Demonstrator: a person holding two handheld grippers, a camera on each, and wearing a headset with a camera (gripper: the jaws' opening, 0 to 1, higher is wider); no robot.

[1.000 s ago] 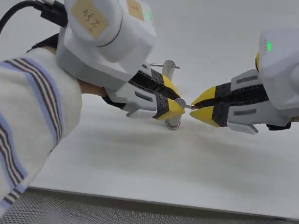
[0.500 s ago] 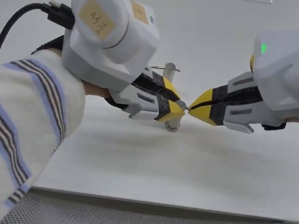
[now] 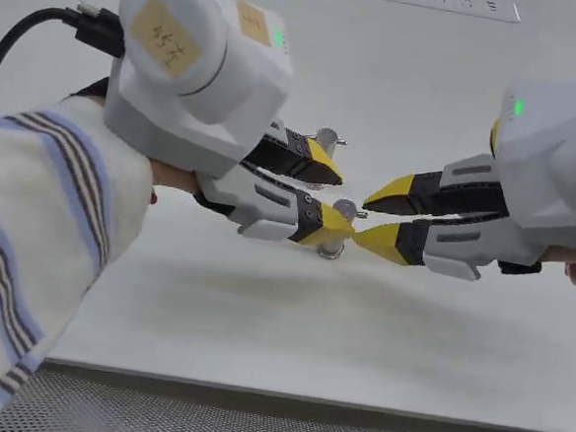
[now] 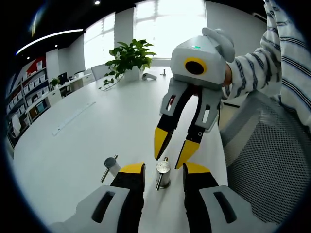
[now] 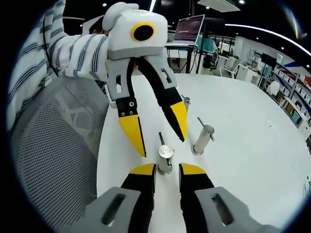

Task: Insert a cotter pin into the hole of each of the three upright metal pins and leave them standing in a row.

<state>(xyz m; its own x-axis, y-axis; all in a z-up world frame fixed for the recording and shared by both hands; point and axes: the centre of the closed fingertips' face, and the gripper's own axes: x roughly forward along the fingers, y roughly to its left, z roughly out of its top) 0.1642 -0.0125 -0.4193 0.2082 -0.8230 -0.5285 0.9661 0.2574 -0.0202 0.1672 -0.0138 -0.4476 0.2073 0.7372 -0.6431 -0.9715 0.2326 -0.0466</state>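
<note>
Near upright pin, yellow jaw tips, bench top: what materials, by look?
Near upright pin: bare metal, likely steel, silvery with bright glints. Yellow tips: probably moulded plastic or rubber, uniform matte colour. Bench top: white, smooth, low sheen; laminate or painted board, can't tell.

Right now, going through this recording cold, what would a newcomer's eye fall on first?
The yellow-tipped left gripper and right gripper face each other nose to nose over the white table, both with jaws open. Between their tips stands a small upright metal pin. Just beyond it stands a second metal pin with a cotter pin through its top.
</note>
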